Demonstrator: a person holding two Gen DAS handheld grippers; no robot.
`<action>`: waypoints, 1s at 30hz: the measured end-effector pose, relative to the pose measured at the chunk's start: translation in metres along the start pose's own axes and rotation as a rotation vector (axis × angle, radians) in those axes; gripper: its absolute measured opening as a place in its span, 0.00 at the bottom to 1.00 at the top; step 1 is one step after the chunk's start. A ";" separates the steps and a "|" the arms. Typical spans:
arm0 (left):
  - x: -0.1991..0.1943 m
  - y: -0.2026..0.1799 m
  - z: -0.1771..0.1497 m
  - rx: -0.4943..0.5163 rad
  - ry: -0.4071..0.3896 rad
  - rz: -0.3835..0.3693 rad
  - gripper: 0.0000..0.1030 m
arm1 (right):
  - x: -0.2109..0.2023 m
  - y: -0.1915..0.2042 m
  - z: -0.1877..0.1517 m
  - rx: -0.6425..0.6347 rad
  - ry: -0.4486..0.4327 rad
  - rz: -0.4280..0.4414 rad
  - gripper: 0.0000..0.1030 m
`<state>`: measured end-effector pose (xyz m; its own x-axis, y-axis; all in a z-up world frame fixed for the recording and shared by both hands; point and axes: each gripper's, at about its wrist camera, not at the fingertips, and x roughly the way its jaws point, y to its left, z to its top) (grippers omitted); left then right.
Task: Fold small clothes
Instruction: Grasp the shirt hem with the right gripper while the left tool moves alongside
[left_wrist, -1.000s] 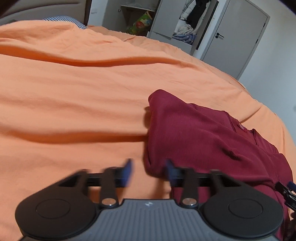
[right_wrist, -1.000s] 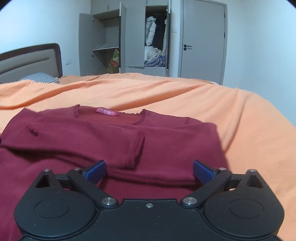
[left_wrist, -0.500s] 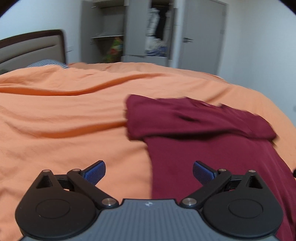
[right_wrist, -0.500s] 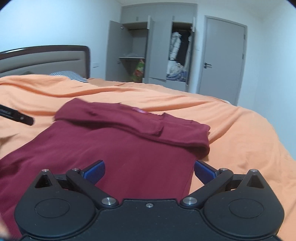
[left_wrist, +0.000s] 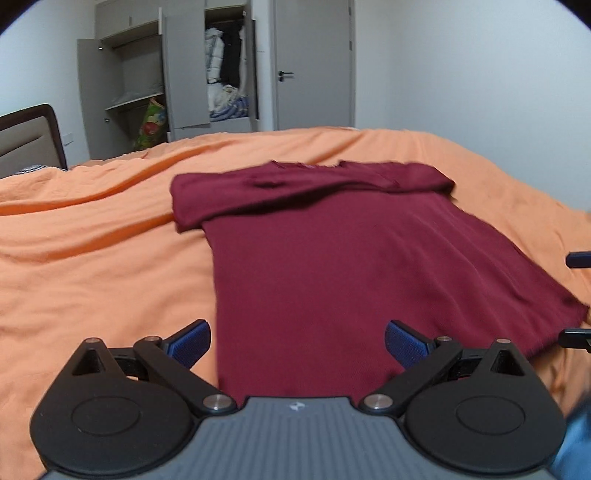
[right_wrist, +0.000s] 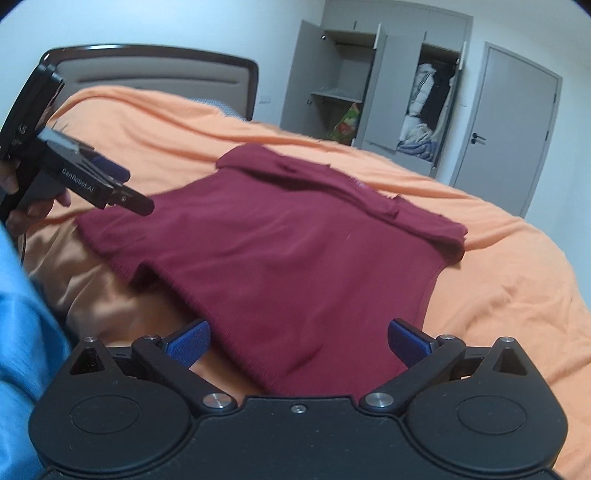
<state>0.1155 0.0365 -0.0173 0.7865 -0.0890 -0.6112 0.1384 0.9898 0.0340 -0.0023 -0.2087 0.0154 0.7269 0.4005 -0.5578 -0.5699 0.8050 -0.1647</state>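
Note:
A maroon long-sleeved shirt (left_wrist: 332, 258) lies flat on the orange bedspread (left_wrist: 92, 258), its sleeves folded across the chest at the far end. My left gripper (left_wrist: 298, 341) hangs open over the near left corner of the hem, holding nothing. In the right wrist view the same shirt (right_wrist: 295, 251) runs away from me, its hem rumpled near the bed's edge. My right gripper (right_wrist: 298, 339) is open just above the hem's right part. The left gripper (right_wrist: 136, 190), held in a hand, hovers beside the shirt's left edge.
The orange bedspread (right_wrist: 517, 277) stretches wide around the shirt. A headboard (right_wrist: 147, 77) stands at the far left. An open wardrobe (right_wrist: 388, 92) stuffed with clothes and a shut grey door (right_wrist: 506, 140) are behind the bed. A blue sleeve (right_wrist: 22, 314) shows at the near left.
My left gripper has opened wide and swung from the shirt's shoulder back to the hem. The right gripper has also drawn back from the chest to the hem. The shirt lies still.

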 end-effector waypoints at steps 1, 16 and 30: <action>-0.002 -0.002 -0.004 0.004 0.005 -0.006 1.00 | -0.002 0.004 -0.003 -0.010 0.007 0.007 0.99; -0.031 -0.028 -0.019 0.012 -0.068 -0.112 1.00 | 0.006 0.044 -0.007 -0.180 -0.066 -0.043 0.52; -0.010 -0.104 -0.025 0.282 -0.093 -0.192 0.99 | -0.004 0.013 0.019 0.037 -0.132 0.051 0.12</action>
<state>0.0780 -0.0629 -0.0346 0.7794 -0.2933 -0.5537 0.4399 0.8854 0.1501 -0.0055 -0.1919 0.0314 0.7426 0.4938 -0.4525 -0.5950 0.7966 -0.1070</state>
